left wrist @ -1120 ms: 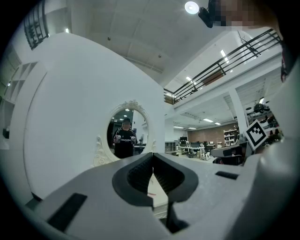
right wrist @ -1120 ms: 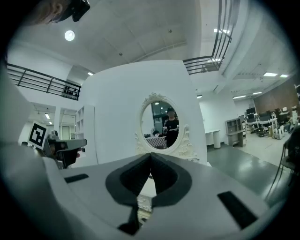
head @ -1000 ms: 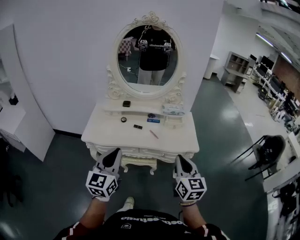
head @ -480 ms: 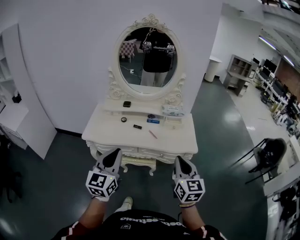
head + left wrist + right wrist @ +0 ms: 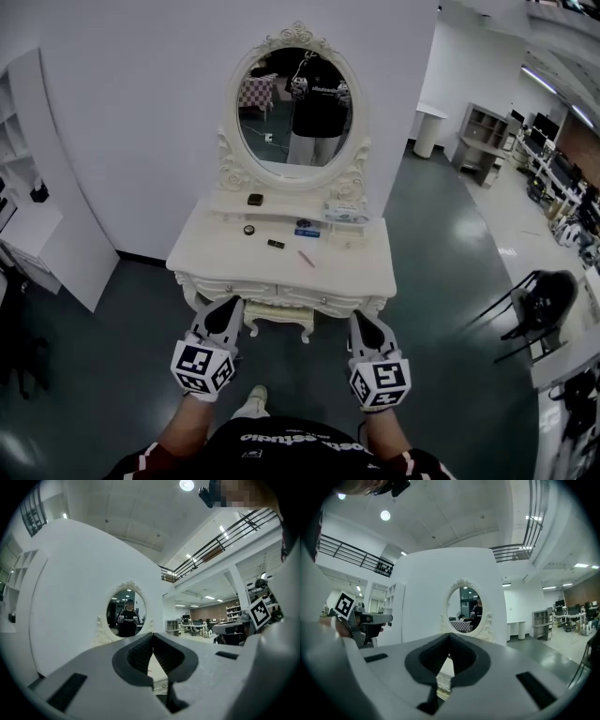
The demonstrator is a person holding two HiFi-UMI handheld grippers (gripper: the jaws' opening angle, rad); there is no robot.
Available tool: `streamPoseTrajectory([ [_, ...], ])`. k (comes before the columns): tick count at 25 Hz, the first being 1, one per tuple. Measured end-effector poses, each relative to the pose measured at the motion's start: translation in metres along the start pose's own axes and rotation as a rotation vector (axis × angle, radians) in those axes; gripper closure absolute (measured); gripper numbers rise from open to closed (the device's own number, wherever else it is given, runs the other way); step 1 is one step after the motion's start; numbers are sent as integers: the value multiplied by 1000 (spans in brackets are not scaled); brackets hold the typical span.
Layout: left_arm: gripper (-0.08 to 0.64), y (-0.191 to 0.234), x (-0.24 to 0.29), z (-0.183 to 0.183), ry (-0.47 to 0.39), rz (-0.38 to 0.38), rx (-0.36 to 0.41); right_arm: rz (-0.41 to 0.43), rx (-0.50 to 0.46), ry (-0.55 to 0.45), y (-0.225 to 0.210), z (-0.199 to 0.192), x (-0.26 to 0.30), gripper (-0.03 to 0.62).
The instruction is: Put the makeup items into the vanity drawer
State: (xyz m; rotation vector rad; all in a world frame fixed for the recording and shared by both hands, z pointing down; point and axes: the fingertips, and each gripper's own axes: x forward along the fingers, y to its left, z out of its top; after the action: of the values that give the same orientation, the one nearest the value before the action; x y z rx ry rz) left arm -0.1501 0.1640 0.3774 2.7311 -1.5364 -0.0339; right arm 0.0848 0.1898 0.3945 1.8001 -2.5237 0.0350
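A white vanity (image 5: 281, 267) with an oval mirror (image 5: 293, 111) stands ahead of me, its front drawers (image 5: 281, 293) closed. On its top lie a round black pot (image 5: 248, 230), a small black item (image 5: 275, 244), a pink stick (image 5: 306, 258) and a blue item (image 5: 307, 232). A black compact (image 5: 254, 200) and a clear box (image 5: 346, 217) sit on the raised back shelf. My left gripper (image 5: 229, 307) (image 5: 152, 635) and right gripper (image 5: 362, 320) (image 5: 449, 635) hover level in front of the drawers, short of them. Both are shut and empty.
A white shelf unit (image 5: 42, 197) stands by the wall at the left. A black chair (image 5: 539, 300) sits on the dark green floor (image 5: 441, 281) at the right, with office desks (image 5: 562, 178) beyond. My shoe (image 5: 251, 402) is below the vanity's front.
The vanity sits slightly higher and a little smaller in the head view. Both grippers keep their places in the frame and stay shut.
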Motion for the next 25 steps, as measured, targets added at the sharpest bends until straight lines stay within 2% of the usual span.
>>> streamPoseTrajectory([
  [11, 555, -14, -14, -4, 22, -22, -18, 111, 36, 35, 7, -18, -16, 589],
  [19, 554, -6, 10, -10, 29, -24, 4, 7, -21, -8, -12, -10, -6, 589],
  [25, 555, 0, 50, -16, 20, -49, 20, -32, 18, -26, -35, -9, 15, 589],
])
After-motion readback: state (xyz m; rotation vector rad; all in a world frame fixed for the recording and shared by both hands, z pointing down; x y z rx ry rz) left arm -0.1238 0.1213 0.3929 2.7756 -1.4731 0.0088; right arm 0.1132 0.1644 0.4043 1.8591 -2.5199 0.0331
